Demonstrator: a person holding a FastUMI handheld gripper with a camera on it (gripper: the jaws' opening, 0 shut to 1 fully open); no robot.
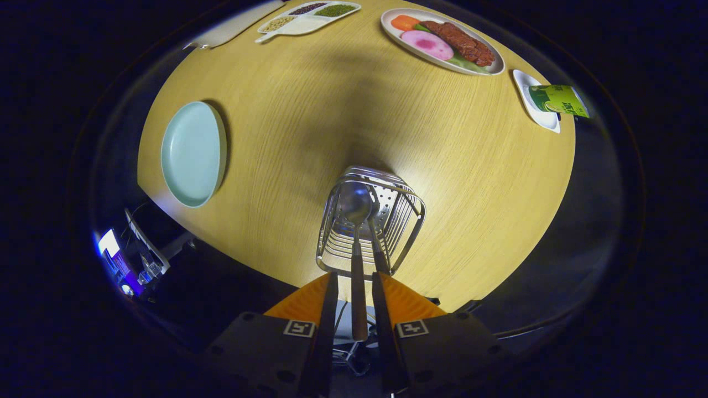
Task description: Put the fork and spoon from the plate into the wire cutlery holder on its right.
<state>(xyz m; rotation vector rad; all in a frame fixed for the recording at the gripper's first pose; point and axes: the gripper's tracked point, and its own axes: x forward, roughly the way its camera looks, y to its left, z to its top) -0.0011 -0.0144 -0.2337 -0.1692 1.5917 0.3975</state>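
The wire cutlery holder [399, 216] stands on the yellow wooden table [310, 110], just ahead of my fingers and below them. A spoon [357, 205] with a wooden handle points bowl-first into the holder. Its handle runs back between my fingers. My gripper [357, 276] is open by a narrow gap, and a slit shows on each side of the handle. A second, darker handle [378, 250], seemingly the fork, leans inside the holder beside the spoon. The pale green plate [193, 153] lies bare to the left of the holder.
Beyond the holder, at the table's far side, lie an oval platter of food [442, 40], a divided white tray of beans [307, 16] and a small white dish [539, 105] bearing a green packet [558, 99]. The table's near edge curves just under my fingers.
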